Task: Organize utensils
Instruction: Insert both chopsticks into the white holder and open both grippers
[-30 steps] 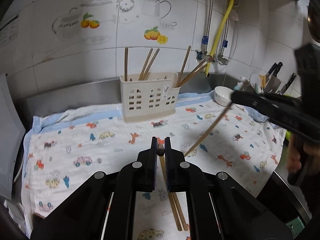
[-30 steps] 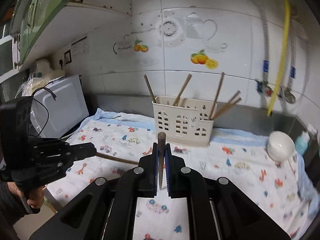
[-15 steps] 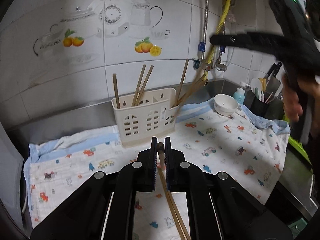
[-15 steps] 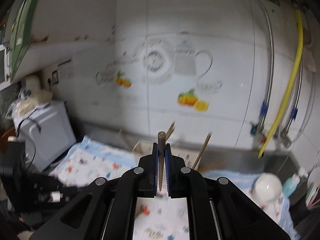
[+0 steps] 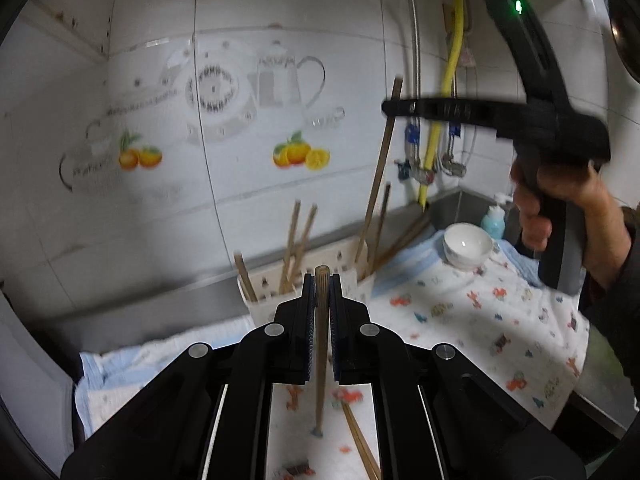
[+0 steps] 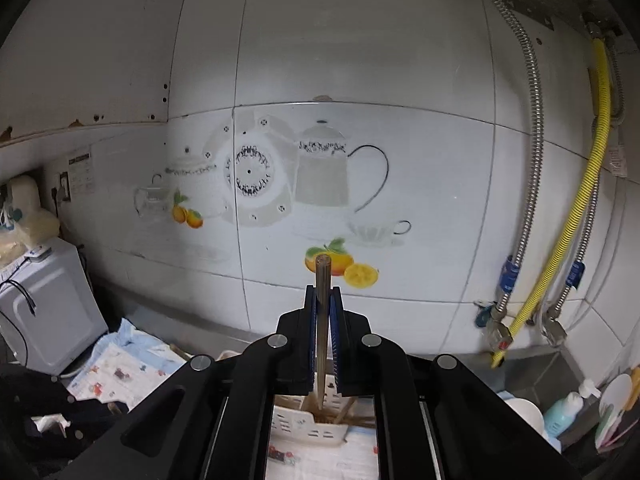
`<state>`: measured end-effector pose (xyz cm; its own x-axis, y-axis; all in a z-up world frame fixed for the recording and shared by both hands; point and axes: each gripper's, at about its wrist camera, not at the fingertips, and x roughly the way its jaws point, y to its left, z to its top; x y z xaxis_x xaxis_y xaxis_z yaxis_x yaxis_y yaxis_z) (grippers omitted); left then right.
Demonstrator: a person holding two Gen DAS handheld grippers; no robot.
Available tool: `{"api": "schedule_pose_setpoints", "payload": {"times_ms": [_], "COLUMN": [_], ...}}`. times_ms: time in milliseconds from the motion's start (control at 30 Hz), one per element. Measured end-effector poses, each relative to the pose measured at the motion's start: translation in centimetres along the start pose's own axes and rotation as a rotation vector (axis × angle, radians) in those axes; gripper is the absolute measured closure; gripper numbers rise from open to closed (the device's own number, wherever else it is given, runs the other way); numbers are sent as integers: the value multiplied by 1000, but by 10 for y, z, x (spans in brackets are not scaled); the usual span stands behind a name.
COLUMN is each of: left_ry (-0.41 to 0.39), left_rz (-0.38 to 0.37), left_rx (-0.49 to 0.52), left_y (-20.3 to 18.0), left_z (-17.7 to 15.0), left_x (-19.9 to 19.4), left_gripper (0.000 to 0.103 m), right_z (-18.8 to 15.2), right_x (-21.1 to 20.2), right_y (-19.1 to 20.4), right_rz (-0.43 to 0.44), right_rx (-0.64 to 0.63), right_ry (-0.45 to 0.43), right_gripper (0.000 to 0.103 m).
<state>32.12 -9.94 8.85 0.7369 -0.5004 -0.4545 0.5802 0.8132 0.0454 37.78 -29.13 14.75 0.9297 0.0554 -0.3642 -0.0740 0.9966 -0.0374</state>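
My left gripper (image 5: 321, 280) is shut on a wooden chopstick (image 5: 321, 344) and holds it upright above the patterned cloth (image 5: 460, 320). My right gripper (image 6: 323, 292) is shut on another chopstick (image 6: 322, 320); in the left wrist view that chopstick (image 5: 380, 172) hangs nearly upright with its lower end in the right side of the cream holder (image 5: 264, 300). The holder also shows below my right gripper (image 6: 308, 424) with several chopsticks in it. Two more chopsticks (image 5: 360, 440) lie on the cloth.
A white bowl (image 5: 467, 246) and a blue bottle (image 5: 494, 220) stand at the right by the sink corner. The tiled wall (image 6: 320, 120) with hoses (image 6: 576, 208) is close behind the holder. A white appliance (image 6: 44, 300) stands at the left.
My right gripper has swung over the holder and brought its chopstick upright into it. My left gripper has lifted and tilted up, raising its chopstick off the cloth.
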Motion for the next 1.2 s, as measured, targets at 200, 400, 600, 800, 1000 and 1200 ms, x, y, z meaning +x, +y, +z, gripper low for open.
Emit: {"api": "schedule_pose_setpoints", "payload": {"times_ms": [200,400,600,800,1000,1200], "left_ry": [-82,-185,-237,-214,-141,-117], "left_rz": [6,69,132,175,193,153], "left_rx": [-17,13,37,-3,-39,-76], "left_y": [5,2,4,20,34,40], "left_z": [45,83,106,101,81,73], "left_x": [7,15,37,65,93,91], "left_gripper": [97,97,97,97,97,95], "right_z": [-6,-31,-44,-50,-53,-48], "right_x": [32,63,74,73,68,47], "right_y": [-4,-10,-16,-22,-22,-24], "right_rz": [-7,3,13,22,19,22], "right_rx": [3,6,7,12,6,22], "right_ry": [41,105,136,132,118,82], "right_gripper": [97,97,96,96,95,76]}}
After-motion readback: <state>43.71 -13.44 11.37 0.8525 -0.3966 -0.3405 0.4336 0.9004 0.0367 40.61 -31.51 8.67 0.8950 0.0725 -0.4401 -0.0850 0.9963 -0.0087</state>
